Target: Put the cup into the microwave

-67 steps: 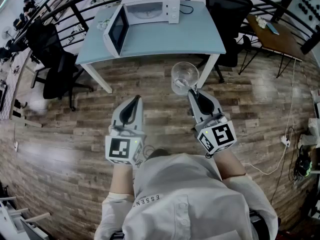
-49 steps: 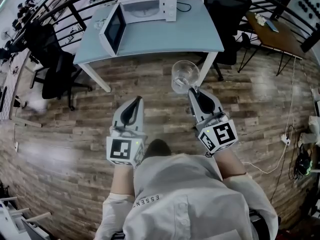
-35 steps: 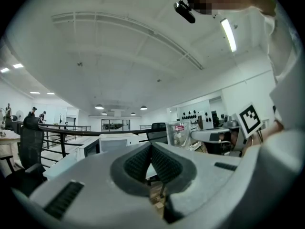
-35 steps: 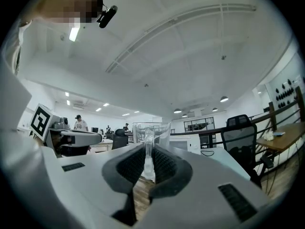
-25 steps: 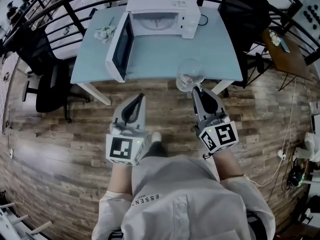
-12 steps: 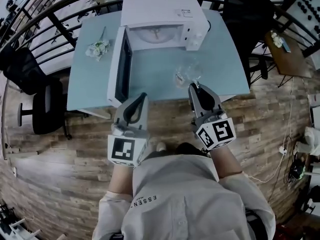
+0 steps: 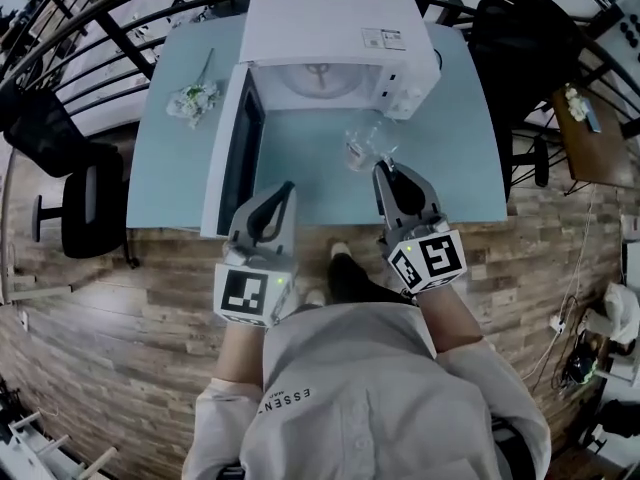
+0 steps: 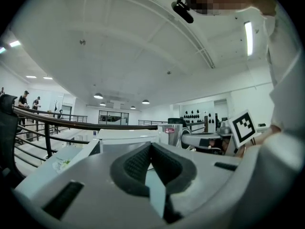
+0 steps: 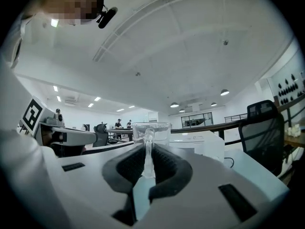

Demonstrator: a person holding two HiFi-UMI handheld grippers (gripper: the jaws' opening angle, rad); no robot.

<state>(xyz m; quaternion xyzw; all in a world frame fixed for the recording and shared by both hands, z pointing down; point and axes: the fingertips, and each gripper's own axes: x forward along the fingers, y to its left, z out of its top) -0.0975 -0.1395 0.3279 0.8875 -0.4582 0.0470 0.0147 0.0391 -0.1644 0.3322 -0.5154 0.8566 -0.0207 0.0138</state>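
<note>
A clear glass cup (image 7: 368, 142) hangs over the light-blue table (image 7: 455, 168), held by its handle in my right gripper (image 7: 385, 168), which is shut on it. In the right gripper view the cup (image 9: 151, 132) stands upright just beyond the pads. The white microwave (image 7: 335, 43) sits at the table's back with its door (image 7: 236, 153) swung wide open to the left, and the cup is in front of its opening. My left gripper (image 7: 284, 190) is shut and empty, level with the door's near edge. In the left gripper view its jaws (image 8: 150, 149) meet with nothing between them.
A small bunch of white flowers (image 7: 195, 98) lies on the table left of the microwave. Black office chairs (image 7: 80, 208) stand left and at the back right (image 7: 525, 58). A black railing (image 7: 110, 43) runs behind the table. A brown side table (image 7: 600, 138) is at right.
I have walked up to the table: it and the microwave have come much closer and now lie right under both grippers. The cup stays in the right gripper, now over the tabletop.
</note>
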